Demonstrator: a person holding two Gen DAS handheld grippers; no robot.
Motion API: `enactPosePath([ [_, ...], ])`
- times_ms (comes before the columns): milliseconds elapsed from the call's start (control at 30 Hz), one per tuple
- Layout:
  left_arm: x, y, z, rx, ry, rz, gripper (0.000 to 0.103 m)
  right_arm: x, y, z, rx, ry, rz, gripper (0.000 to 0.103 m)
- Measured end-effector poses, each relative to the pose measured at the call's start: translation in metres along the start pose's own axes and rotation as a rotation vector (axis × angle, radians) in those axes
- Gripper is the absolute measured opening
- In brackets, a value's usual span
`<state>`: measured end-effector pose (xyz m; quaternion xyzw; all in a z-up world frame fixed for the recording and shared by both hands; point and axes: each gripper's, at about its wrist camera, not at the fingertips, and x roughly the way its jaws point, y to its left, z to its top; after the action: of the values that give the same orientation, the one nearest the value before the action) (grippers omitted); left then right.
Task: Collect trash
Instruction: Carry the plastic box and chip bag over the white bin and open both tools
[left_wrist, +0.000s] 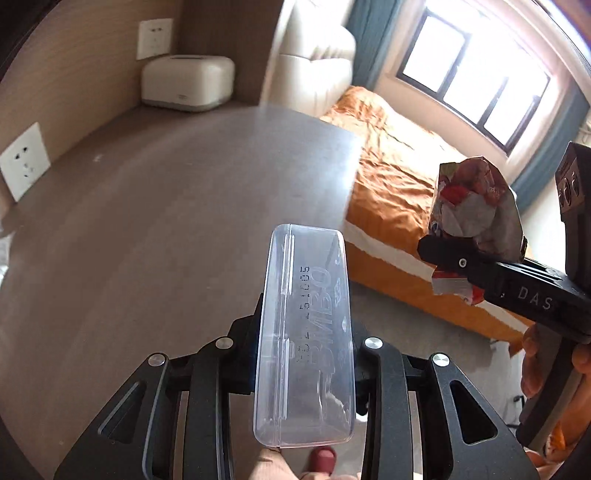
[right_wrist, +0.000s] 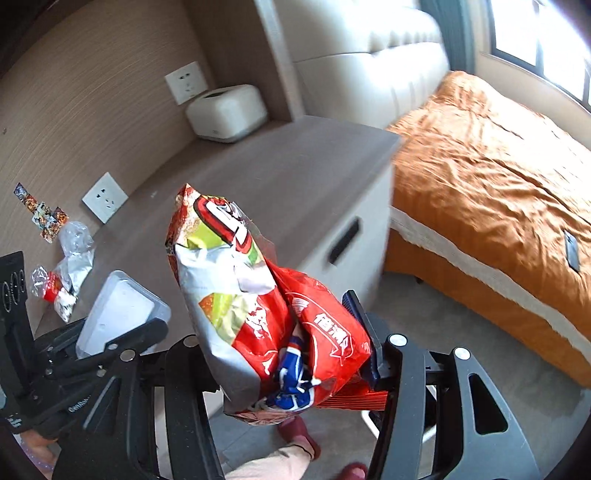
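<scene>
Beside orange bed (right_wrist: 491, 155), brown countertop (right_wrist: 280, 173)

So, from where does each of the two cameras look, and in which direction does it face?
Left wrist: sits on the left gripper, looks down along its fingers over the clear plastic box held between them to the desk top; a hand on the right gripper shows.
Right wrist: sits on the right gripper, looks down past the snack bags it holds; a trouser leg and red slippers show.
Shared: tissue box, orange bed, each other's gripper.
</scene>
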<state>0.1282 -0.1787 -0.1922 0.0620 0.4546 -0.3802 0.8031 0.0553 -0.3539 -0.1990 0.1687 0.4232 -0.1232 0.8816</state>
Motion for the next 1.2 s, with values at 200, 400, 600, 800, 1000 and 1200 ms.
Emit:
enactPosePath([
  [200, 0.025, -0.079, -0.035, 0.093, 0.056, -0.057, 0.031, -0.042, -0.053, -0.043, 0.07, -0.002, -0.064, 0.055],
  [400, 0.068, -0.14, -0.069, 0.195, 0.132, -0.116, 0.031, -0.058, -0.107, -0.086, 0.179, 0.039, -0.115, 0.055],
  [600, 0.13, -0.179, -0.1, 0.276, 0.218, -0.176, 0.031, -0.03, -0.149, -0.123, 0.278, 0.112, -0.165, 0.056],
  [800, 0.211, -0.192, -0.135, 0.338, 0.294, -0.23, 0.031, 0.029, -0.188, -0.159, 0.358, 0.179, -0.205, 0.056],
  [1000, 0.297, -0.186, -0.179, 0.364, 0.356, -0.279, 0.031, 0.112, -0.222, -0.203, 0.406, 0.256, -0.222, 0.056],
  [1200, 0.375, -0.173, -0.215, 0.383, 0.398, -0.324, 0.098, 0.194, -0.254, -0.252, 0.441, 0.325, -0.2, 0.095],
])
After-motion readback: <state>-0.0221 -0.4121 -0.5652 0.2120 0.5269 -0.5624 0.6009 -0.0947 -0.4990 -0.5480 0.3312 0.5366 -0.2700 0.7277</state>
